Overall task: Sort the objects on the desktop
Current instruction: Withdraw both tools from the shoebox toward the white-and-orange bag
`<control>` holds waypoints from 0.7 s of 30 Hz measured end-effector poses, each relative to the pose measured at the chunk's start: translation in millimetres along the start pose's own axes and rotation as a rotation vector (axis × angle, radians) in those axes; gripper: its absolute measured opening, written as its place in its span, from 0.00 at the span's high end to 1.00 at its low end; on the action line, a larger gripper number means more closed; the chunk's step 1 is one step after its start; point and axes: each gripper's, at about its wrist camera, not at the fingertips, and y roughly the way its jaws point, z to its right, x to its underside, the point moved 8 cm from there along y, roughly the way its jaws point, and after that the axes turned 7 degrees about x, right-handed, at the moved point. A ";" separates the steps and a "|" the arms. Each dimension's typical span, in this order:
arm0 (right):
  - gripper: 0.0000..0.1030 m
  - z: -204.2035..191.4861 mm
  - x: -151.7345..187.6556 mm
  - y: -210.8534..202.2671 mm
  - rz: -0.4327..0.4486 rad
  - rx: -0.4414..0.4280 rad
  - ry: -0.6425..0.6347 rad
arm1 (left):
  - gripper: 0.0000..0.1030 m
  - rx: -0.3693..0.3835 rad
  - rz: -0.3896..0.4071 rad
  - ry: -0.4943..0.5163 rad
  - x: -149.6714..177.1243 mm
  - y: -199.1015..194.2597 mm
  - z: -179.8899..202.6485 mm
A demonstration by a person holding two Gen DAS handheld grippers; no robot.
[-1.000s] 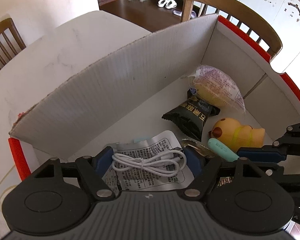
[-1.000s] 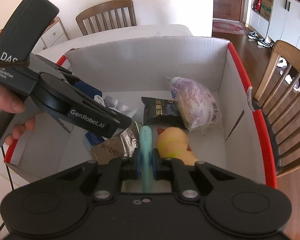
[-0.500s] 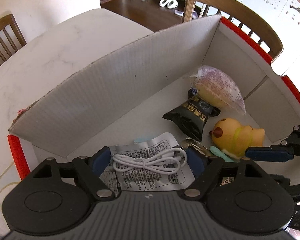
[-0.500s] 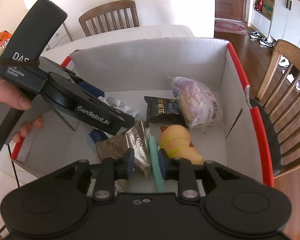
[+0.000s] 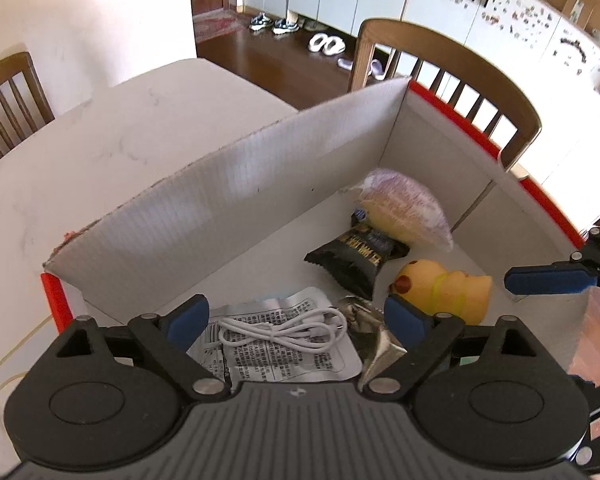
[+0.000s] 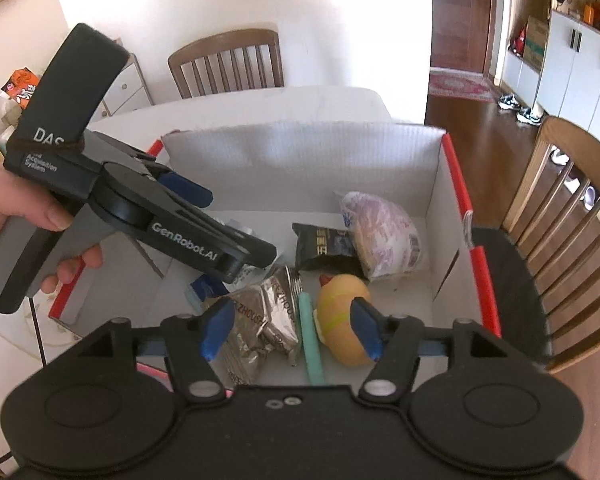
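The teal stick (image 6: 311, 340) is lying on the floor of the cardboard box (image 6: 300, 152), between the crumpled silver wrapper (image 6: 256, 320) and the yellow duck toy (image 6: 340, 312) — a sorted item, it seems, joining the rest of the collected things. Farther in, the black snack packet (image 6: 324, 246) and the clear bagged bun (image 6: 384, 232) are resting against each other near the far right corner. The white cable (image 5: 280, 330) is sitting coiled on its printed foil pouch (image 5: 284, 354) at the box's near left side; everything is going into the one box standing on the white desk (image 5: 100, 152).

The right claw (image 6: 292, 330) is opening, its blue pads standing apart on either side of the stick and pressing on nothing. The left claw (image 5: 296, 318) is also opening — spread wide over the cable and pouch, touching neither as far as can be seen. A hand (image 6: 16, 216) is gripping the left claw's handle.
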 end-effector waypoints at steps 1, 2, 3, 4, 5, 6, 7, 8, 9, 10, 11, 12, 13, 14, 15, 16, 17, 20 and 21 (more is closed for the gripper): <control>0.38 0.5 -0.8 -1.5 0.002 0.001 0.002 | 0.07 0.007 0.009 -0.003 0.0 -2.6 0.4; 0.37 1.1 -1.6 -3.0 0.004 0.001 0.005 | 0.05 0.014 0.019 -0.007 0.4 -5.8 0.5; 0.37 1.5 -2.3 -4.1 0.007 0.005 0.007 | 0.04 0.019 0.031 -0.011 -0.2 -6.9 0.5; 0.37 1.7 -2.4 -6.0 0.009 0.008 0.008 | 0.04 0.024 0.044 -0.013 0.0 -9.8 0.1; 0.37 1.8 -3.0 -7.6 0.011 0.011 0.007 | 0.04 0.025 0.059 -0.016 0.4 -13.1 -0.2; 0.36 1.9 -3.7 -8.7 0.012 0.014 0.006 | 0.04 0.027 0.071 -0.021 0.4 -16.4 -1.1; 0.34 1.6 -4.4 -9.8 0.015 0.018 0.006 | 0.04 0.032 0.081 -0.026 0.8 -20.9 -1.7; 0.34 1.5 -5.0 -10.7 0.016 0.020 0.006 | 0.04 0.036 0.089 -0.030 1.8 -24.4 -1.8; 0.32 0.8 -5.8 -11.8 0.018 0.023 0.003 | 0.04 0.039 0.096 -0.031 2.3 -26.0 -1.0; 0.32 -0.2 -6.4 -12.0 0.020 0.024 0.000 | 0.04 0.042 0.103 -0.030 2.5 -31.1 -0.5; 0.31 -0.5 -7.0 -12.9 0.023 0.025 -0.002 | 0.04 0.045 0.110 -0.029 3.0 -34.3 0.4; 0.31 -1.2 -7.7 -13.6 0.025 0.030 -0.003 | 0.04 0.050 0.116 -0.030 3.5 -38.1 1.4; 0.30 -2.8 -7.4 -14.6 0.027 0.033 -0.003 | 0.04 0.057 0.126 -0.032 4.1 -42.0 2.6; 0.30 -3.0 -7.4 -15.7 0.028 0.035 -0.003 | 0.04 0.061 0.137 -0.032 4.4 -45.7 3.4; 0.29 -3.7 -7.9 -16.4 0.029 0.039 -0.005 | 0.03 0.063 0.148 -0.032 5.1 -49.0 4.3; 0.28 -4.3 -7.9 -17.6 0.030 0.043 -0.006 | 0.03 0.065 0.156 -0.031 5.9 -52.7 4.9; 0.26 -3.7 -7.2 -19.7 0.031 0.045 -0.005 | 0.03 0.068 0.165 -0.030 6.7 -56.3 5.6; 0.20 -5.1 -6.2 -24.1 0.039 0.055 -0.001 | 0.03 0.083 0.193 -0.027 10.4 -65.5 8.1; 0.19 -4.8 -5.8 -25.9 0.041 0.059 0.002 | 0.03 0.089 0.199 -0.024 12.0 -68.5 9.4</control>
